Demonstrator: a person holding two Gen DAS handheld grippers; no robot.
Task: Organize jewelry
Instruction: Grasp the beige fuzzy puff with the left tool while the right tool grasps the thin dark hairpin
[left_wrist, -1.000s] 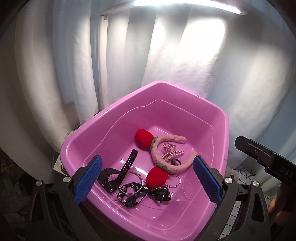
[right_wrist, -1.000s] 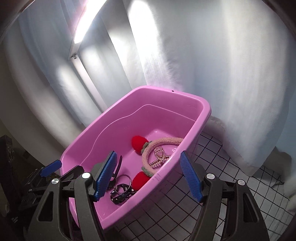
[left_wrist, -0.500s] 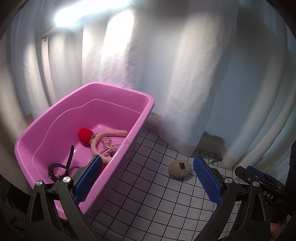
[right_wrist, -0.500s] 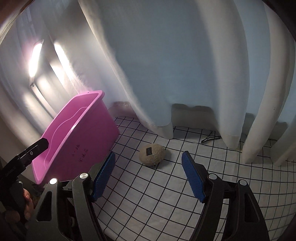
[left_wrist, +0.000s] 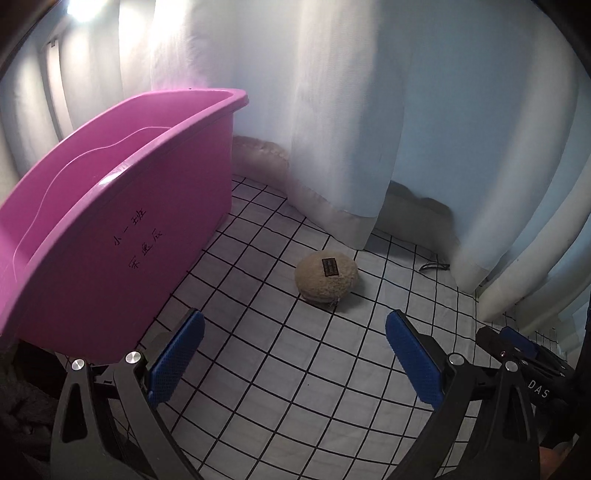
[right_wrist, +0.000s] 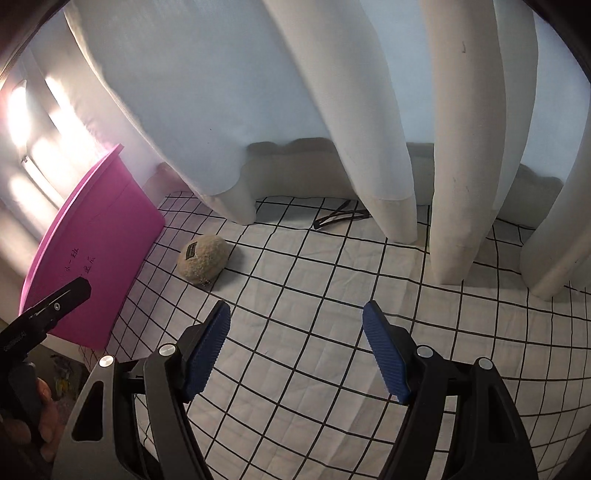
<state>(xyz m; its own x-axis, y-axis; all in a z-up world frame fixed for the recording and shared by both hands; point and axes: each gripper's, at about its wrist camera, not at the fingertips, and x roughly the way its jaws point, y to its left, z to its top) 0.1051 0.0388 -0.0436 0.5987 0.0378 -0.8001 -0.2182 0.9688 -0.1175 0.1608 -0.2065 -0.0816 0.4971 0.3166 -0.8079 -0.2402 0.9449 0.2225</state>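
Note:
A pink plastic bin (left_wrist: 110, 221) stands at the left on a white cloth with a black grid (left_wrist: 295, 369); its contents are hidden from here. It also shows in the right wrist view (right_wrist: 92, 251). A fuzzy beige pouch with a dark label (left_wrist: 327, 275) lies on the cloth right of the bin, also in the right wrist view (right_wrist: 203, 256). A black hair clip (right_wrist: 340, 218) lies near the curtain hem, also in the left wrist view (left_wrist: 432, 266). My left gripper (left_wrist: 295, 354) is open and empty above the cloth. My right gripper (right_wrist: 295, 350) is open and empty.
White curtains (left_wrist: 369, 110) hang at the back and reach down onto the cloth, also in the right wrist view (right_wrist: 369, 110). A beige padded edge (right_wrist: 295, 166) runs behind them. The other gripper's body (left_wrist: 524, 365) sits at the lower right of the left wrist view.
Both grippers have swung right, away from the bin's inside, and lowered toward the gridded cloth. The jewelry in the bin has gone out of view. The pouch and hair clip have come into view.

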